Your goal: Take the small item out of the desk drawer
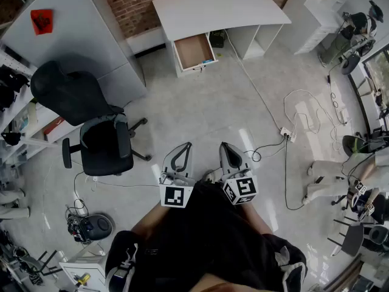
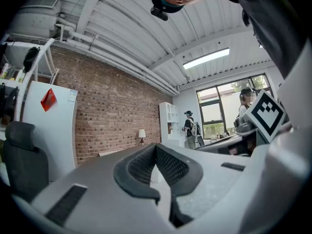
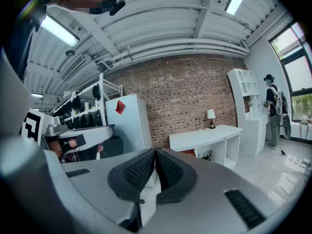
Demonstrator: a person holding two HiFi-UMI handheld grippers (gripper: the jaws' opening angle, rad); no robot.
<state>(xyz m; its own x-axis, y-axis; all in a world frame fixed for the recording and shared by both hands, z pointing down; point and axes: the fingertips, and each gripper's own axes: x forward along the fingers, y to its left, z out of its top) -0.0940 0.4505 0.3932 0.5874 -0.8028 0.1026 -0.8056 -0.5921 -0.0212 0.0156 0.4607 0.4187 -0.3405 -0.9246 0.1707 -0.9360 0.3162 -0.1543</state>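
A white desk [image 1: 219,8] stands far ahead against the brick wall, also in the right gripper view [image 3: 207,139]. Its drawer [image 1: 193,51] is pulled open, with a small blue item [image 1: 208,61] at its front right corner. Both grippers are held close to the person's body, several paces from the desk. The left gripper [image 1: 180,154] is shut with nothing in it, its tips [image 2: 156,147] meeting in its own view. The right gripper [image 1: 230,153] is shut and empty too, its tips [image 3: 155,153] touching.
A black office chair [image 1: 91,117] stands at the left beside a white cabinet [image 1: 79,35]. White cables and a power strip [image 1: 285,132] trail over the floor at the right. Shelving with gear lines the left edge. A person [image 3: 272,112] stands by a white shelf unit.
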